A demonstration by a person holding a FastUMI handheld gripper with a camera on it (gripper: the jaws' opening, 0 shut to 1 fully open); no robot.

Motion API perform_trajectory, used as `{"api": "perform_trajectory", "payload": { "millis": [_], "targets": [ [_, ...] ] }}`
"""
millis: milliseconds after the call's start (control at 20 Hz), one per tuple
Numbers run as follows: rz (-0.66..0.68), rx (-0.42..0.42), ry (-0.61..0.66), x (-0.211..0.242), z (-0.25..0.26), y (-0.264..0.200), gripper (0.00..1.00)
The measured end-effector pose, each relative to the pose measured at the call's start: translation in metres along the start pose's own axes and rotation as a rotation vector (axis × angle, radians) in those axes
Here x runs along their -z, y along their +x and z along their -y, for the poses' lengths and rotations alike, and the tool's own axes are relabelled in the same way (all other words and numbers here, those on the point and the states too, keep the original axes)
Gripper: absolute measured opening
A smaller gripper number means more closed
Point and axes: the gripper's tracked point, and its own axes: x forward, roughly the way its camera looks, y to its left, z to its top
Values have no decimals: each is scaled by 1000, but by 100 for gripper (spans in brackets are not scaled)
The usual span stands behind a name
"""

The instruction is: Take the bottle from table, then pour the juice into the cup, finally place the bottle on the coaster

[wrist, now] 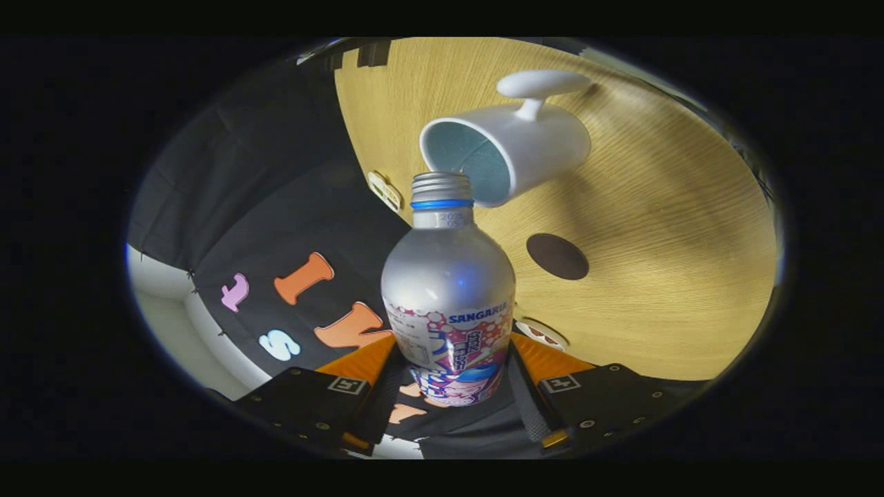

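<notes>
Jaws clamped on bottle (447,297), mouth just short of cup (507,148) rim at 1 o'clock; tip slowly, centre over opening; coaster (557,256) next.

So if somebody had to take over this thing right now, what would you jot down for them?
Gripper: jaws shut on the bottle, gripping its lower body.
Bottle: lifted off the wooden table and tipped, its open neck at the rim of the white cup.
Coaster: the dark round disc beside the bottle, bare.
Done: bottle taken from the table and brought to the cup.
No juice stream visible, so I can't tell how far the pour has got.
Left: finish pouring, then set the bottle on the coaster.
</notes>
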Motion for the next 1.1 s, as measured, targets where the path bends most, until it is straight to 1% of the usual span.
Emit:
{"api": "perform_trajectory", "payload": {
  "millis": [850,1100],
  "targets": [
    [5,13,79,-1,-8,3,76],
    [-6,5,110,0,-11,4,76]
  ]
}}
